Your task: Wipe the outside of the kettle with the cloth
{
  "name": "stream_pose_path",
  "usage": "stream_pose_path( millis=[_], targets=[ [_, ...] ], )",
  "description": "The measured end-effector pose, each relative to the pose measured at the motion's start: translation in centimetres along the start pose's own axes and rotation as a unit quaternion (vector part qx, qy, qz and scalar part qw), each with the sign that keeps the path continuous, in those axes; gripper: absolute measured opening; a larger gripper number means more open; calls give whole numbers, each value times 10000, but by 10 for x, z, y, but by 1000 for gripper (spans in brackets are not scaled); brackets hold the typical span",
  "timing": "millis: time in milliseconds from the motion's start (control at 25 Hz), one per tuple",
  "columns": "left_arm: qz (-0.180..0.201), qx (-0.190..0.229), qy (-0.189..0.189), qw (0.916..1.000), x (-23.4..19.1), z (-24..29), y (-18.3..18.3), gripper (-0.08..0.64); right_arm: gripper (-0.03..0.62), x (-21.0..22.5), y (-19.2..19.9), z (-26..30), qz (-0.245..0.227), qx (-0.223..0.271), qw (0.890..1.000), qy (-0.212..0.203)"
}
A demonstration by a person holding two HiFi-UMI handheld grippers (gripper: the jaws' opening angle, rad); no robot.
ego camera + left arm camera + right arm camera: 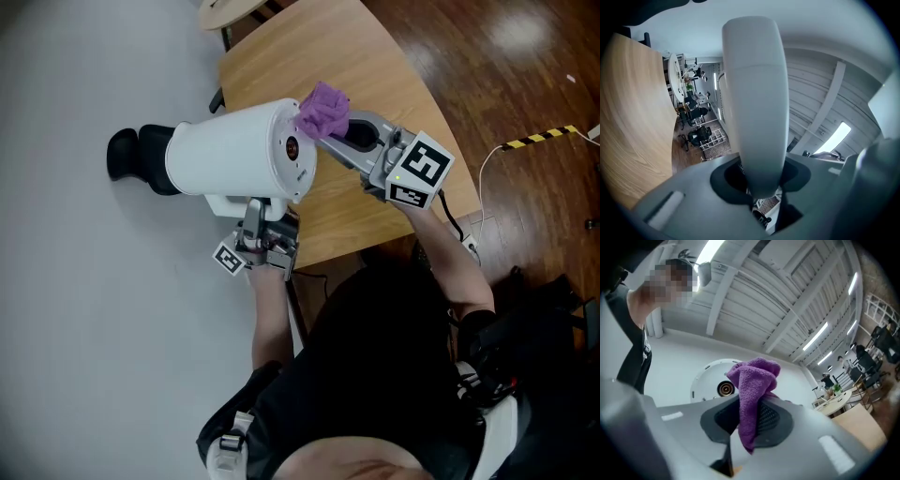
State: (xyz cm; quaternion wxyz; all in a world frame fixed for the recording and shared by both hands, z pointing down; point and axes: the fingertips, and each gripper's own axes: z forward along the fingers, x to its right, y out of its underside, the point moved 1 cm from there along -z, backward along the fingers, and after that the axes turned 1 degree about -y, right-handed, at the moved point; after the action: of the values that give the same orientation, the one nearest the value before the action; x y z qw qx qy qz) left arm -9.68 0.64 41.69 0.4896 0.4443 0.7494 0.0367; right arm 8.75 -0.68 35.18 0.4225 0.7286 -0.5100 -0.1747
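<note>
A white kettle (234, 150) is held on its side above the table edge, its round base (292, 150) turned to the right and its black top (141, 157) to the left. My left gripper (259, 211) comes from below and is shut on the kettle's white handle (757, 103), which fills the left gripper view between the jaws of the left gripper (761, 187). My right gripper (330, 137) is shut on a bunched purple cloth (323, 111), which touches the upper rim of the base. In the right gripper view the cloth (752, 385) sticks out of the right gripper (750, 416) in front of the base (710, 380).
A light wooden table (375, 75) lies under the right gripper, its near edge by my body. Grey floor (56, 281) spreads at the left, dark wood floor with yellow-black tape (539, 138) and a white cable (486, 169) at the right. Another table's edge (223, 11) shows at the top.
</note>
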Motion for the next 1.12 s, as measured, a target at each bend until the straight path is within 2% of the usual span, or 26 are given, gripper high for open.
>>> stream_pose_path(
  millis=[120,240,320,440,560,600,680,760,840,920,1000,1120],
  targets=[
    [159,18,-81,9998,0,1,1,255,49,-33,21,-10,420,-9,9984,-384],
    [368,-66,-134,9992,2,5,4,256,49,-75,16,-19,781,362,9910,-1025],
    [474,-185,-131,9986,4,8,4,256,49,-90,-2,-17,663,625,9868,-1335],
    [565,-403,-23,9976,14,4,-4,256,49,-91,-36,8,274,963,9856,-1364],
    [610,-490,168,9968,32,-4,-12,256,49,-78,-56,31,67,1025,9895,-1018],
    [642,-472,203,9966,37,-6,-12,256,49,-64,-52,32,191,904,9930,-737],
    [758,-445,160,9960,47,-12,-12,255,49,-26,-20,24,772,369,9962,142],
    [834,-508,38,9952,55,-19,-17,253,49,1,16,11,1351,-123,9865,914],
    [723,-625,-51,9954,56,-31,-35,253,49,6,37,6,1712,-248,9761,1312],
    [499,-605,-44,9969,44,-52,-66,253,49,5,67,21,1793,-424,9706,1552],
    [396,-336,5,9987,19,-95,-91,253,49,0,118,43,1858,-712,9685,1499],
    [481,-4,-97,9988,-28,-151,-97,253,49,1,190,51,2001,-1303,9596,1487]
  ],
)
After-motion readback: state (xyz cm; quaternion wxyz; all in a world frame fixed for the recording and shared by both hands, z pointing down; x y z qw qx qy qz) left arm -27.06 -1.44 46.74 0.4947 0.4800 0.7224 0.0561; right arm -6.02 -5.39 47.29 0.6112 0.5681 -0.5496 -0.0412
